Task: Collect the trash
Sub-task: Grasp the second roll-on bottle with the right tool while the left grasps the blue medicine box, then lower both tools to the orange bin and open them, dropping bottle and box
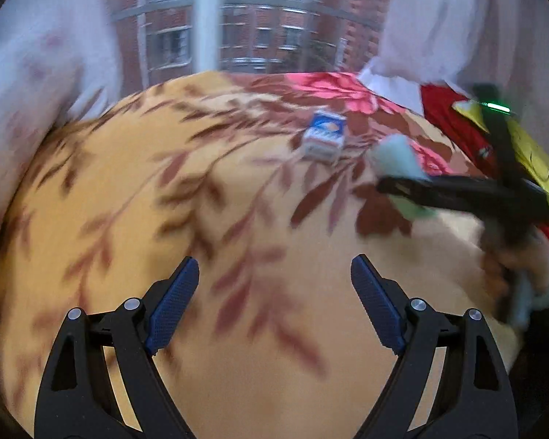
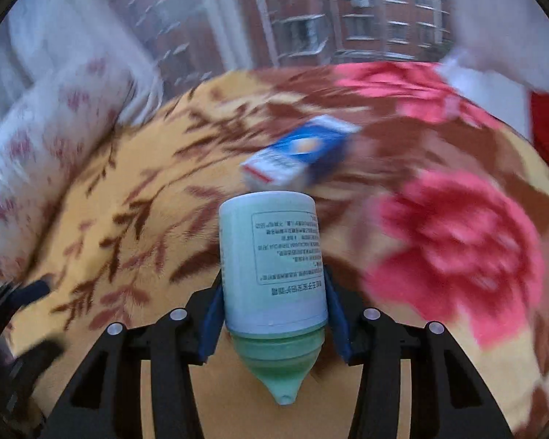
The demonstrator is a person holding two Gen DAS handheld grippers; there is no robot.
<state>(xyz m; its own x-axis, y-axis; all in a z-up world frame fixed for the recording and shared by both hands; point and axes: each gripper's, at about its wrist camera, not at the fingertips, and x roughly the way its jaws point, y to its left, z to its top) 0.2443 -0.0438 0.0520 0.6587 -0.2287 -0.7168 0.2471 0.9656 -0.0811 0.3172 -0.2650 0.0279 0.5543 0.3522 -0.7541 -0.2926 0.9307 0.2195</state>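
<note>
My right gripper jaws clamp the green bottle; left gripper jaws gape empty, so I aim them squarely at the blue carton

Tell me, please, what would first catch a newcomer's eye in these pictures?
The pale green bottle clamped nozzle-first in the right gripper fills the centre of the right wrist view. Beyond it a small blue and white box lies on the flowered blanket; the left gripper stands open and empty.

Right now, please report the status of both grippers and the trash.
Left gripper open, empty. Right gripper shut on pale green bottle, nozzle toward camera. Blue-white carton lies on floral blanket. Nothing in the way.
</note>
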